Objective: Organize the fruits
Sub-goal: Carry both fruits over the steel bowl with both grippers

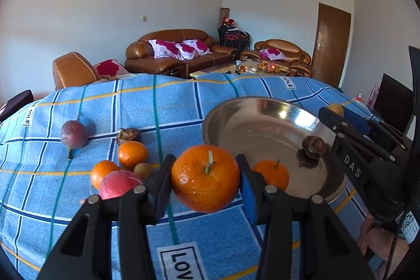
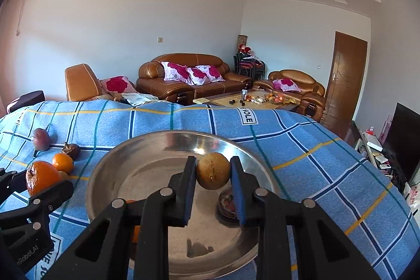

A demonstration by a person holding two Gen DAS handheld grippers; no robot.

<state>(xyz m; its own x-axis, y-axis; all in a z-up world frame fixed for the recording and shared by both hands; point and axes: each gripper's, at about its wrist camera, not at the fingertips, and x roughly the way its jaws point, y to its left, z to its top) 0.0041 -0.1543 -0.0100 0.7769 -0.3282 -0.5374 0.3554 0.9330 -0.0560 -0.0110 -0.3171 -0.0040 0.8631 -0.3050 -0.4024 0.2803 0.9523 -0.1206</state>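
Observation:
My left gripper (image 1: 206, 176) is shut on a large orange mandarin (image 1: 205, 177), held above the cloth just left of the steel bowl (image 1: 231, 112). The bowl contains a small mandarin (image 1: 271, 174) and a dark wrinkled passion fruit (image 1: 313, 147). My right gripper (image 2: 213, 171) is shut on a small yellow-brown fruit (image 2: 213, 171) and hangs over the steel bowl (image 2: 105, 169). In the right wrist view the left gripper (image 2: 31, 201) shows at the left edge with its mandarin (image 2: 42, 181). The right gripper (image 1: 367, 148) enters the left wrist view from the right.
On the blue checked cloth (image 1: 131, 101) left of the bowl lie two mandarins (image 1: 132, 153), a pink-red fruit (image 1: 119, 186), a small yellowish fruit (image 1: 143, 169), a dark passion fruit (image 1: 128, 135) and a purple one (image 1: 74, 134). Brown sofas (image 1: 181, 51) stand beyond the table.

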